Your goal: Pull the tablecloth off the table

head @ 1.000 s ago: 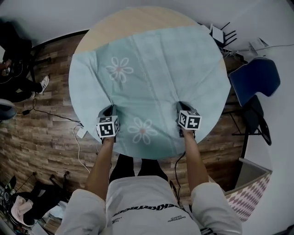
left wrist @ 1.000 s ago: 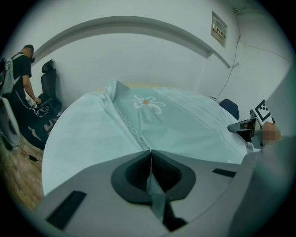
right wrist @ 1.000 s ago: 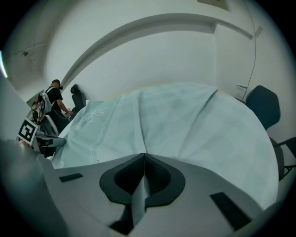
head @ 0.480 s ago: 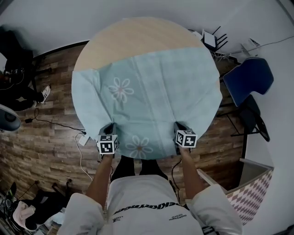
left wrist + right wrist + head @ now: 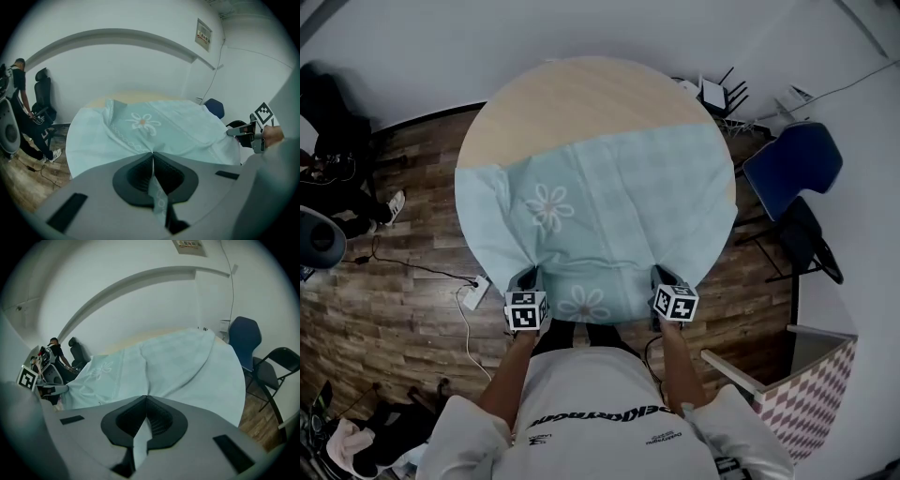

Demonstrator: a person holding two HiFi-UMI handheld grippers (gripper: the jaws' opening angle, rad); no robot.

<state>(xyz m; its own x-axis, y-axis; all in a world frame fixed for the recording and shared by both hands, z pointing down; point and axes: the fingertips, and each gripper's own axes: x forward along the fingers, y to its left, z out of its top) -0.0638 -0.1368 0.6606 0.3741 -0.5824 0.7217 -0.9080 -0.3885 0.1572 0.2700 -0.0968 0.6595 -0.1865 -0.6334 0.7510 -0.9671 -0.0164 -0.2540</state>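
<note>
A pale teal tablecloth (image 5: pixel 609 206) with white flowers covers the near part of a round wooden table (image 5: pixel 572 94), whose far part lies bare. My left gripper (image 5: pixel 528 278) is shut on the cloth's near edge at the left, and my right gripper (image 5: pixel 662 276) is shut on it at the right. Seen from the left gripper view, the tablecloth (image 5: pixel 150 126) runs from the closed jaws across the table, a strip of it pinched between the pads. The right gripper view shows the tablecloth (image 5: pixel 183 366) pinched the same way.
A blue chair (image 5: pixel 792 164) and a black folding chair (image 5: pixel 811 244) stand right of the table. A router (image 5: pixel 712 94) sits by the far wall. Cables and a power strip (image 5: pixel 473 298) lie on the wood floor at left. A seated person (image 5: pixel 337 187) is at far left.
Both grippers have drawn back toward the person with the cloth. The cloth has slid toward the near edge, and more bare wood shows at the table's far side.
</note>
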